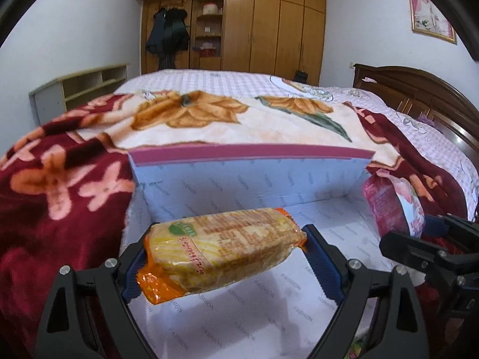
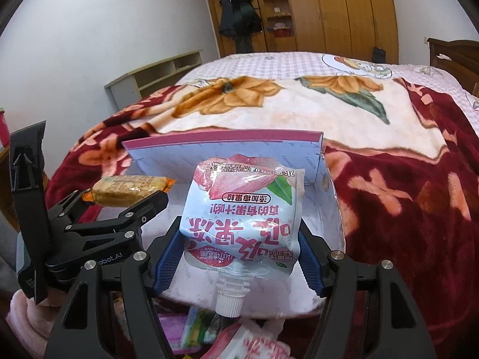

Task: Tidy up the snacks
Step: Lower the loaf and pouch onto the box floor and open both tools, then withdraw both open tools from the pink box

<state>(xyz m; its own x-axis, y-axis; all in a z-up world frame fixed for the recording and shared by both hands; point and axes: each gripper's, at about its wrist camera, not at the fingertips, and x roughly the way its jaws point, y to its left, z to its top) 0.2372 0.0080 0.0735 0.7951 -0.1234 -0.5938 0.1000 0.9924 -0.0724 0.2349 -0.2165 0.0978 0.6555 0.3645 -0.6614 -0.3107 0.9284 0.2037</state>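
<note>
My left gripper (image 1: 224,257) is shut on a yellow cracker pack with orange ends (image 1: 221,251), held crosswise above the open pale blue box (image 1: 248,179) with a magenta rim. The same cracker pack (image 2: 128,191) shows at the left of the right wrist view, in the left gripper (image 2: 125,200). My right gripper (image 2: 242,254) is shut on a white and pink jelly pouch (image 2: 242,212), spout and white cap pointing down toward me, in front of the blue box (image 2: 167,158). In the left wrist view the pouch (image 1: 395,206) hangs at the box's right side, with the right gripper (image 1: 425,233) behind it.
The box lies on a dark red flowered blanket (image 1: 60,185) over a bed with a pink checked sheet (image 1: 215,80). More snack packets (image 2: 233,338) lie below my right gripper. A pale shelf unit (image 1: 77,89), wooden wardrobes (image 1: 269,24) and the headboard (image 1: 419,95) stand beyond.
</note>
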